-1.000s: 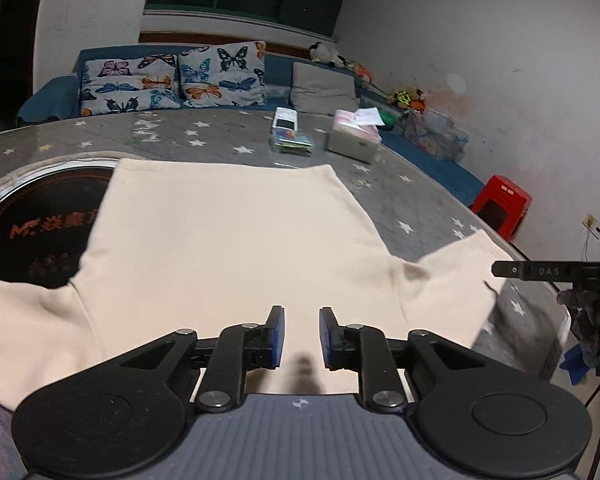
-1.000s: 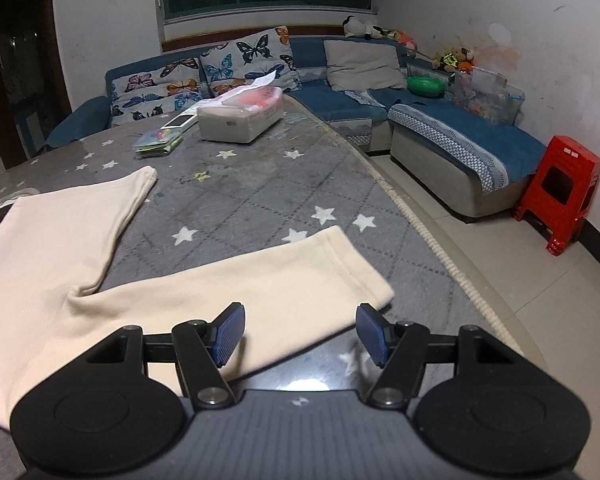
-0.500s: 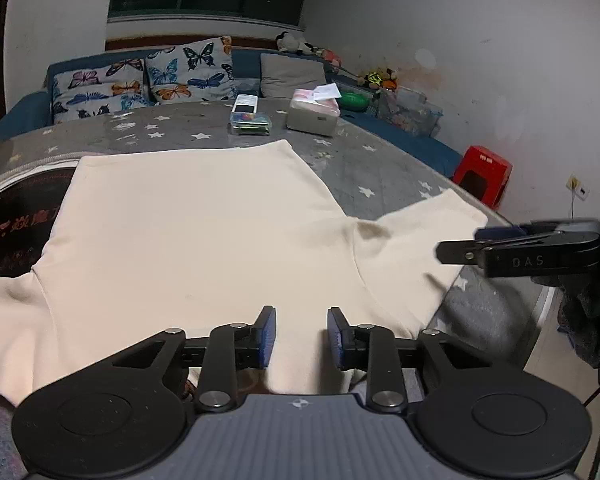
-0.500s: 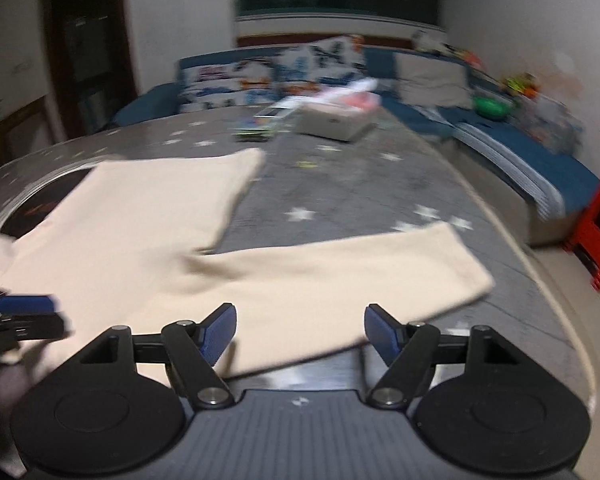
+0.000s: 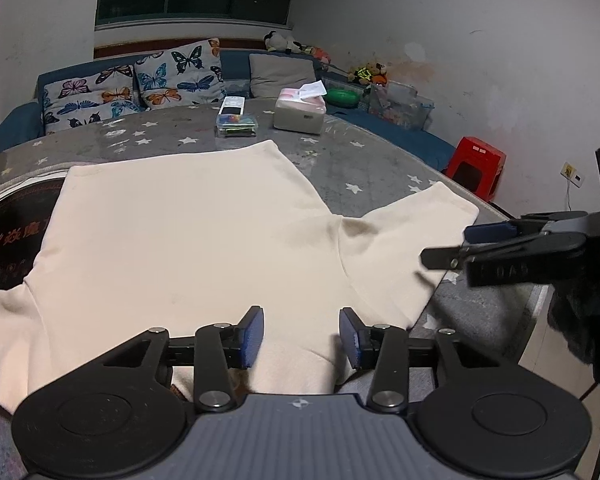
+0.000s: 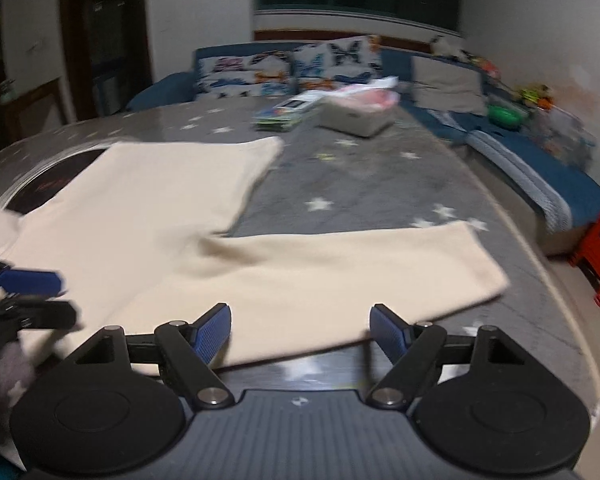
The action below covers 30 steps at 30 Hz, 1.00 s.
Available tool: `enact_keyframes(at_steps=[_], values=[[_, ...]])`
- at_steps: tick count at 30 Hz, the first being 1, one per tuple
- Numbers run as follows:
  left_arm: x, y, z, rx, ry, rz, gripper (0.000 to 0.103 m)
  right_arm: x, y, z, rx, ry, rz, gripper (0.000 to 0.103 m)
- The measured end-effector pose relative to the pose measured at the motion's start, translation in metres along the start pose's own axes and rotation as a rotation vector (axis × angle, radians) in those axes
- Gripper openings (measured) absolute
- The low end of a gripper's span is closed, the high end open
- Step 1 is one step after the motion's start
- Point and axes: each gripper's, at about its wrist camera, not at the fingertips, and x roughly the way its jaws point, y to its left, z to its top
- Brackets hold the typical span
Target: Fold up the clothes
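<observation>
A cream long-sleeved top (image 5: 188, 232) lies flat on the star-patterned grey table cover (image 5: 356, 168), its body ahead of the left gripper (image 5: 301, 334) and one sleeve (image 6: 340, 276) stretched across just ahead of the right gripper (image 6: 300, 330). Only the left view shows the near edge of the garment running between the left fingers; only the right view shows the sleeve's full length to its cuff. Both grippers are released: the left parted moderately over the fabric, the right spread wide, holding nothing. Since a second ago the left jaws have widened, and the right gripper has swung left. Beyond lie a tissue box (image 5: 300, 114) and a sofa with butterfly cushions (image 5: 140, 84).
</observation>
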Motion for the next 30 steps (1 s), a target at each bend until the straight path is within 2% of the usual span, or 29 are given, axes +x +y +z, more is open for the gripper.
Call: enact_keyframes(at_steps=[9,14,27,30], values=[[0.001,-0.003,0.007,0.006,-0.004,0.002,0.048,0.007,-0.069,-0.001,0.197,-0.014,-0.13,0.073],[0.003,-0.004,0.012,0.011,-0.007,0.009,0.05,0.012,-0.096,-0.002,0.273,-0.019,-0.165,0.068],[0.011,-0.007,0.023,0.011,-0.01,0.026,0.051,0.025,-0.115,-0.002,0.33,-0.03,-0.215,0.049],[0.013,-0.008,0.023,0.015,-0.008,0.026,0.051,0.026,-0.116,-0.001,0.331,-0.031,-0.204,0.045]])
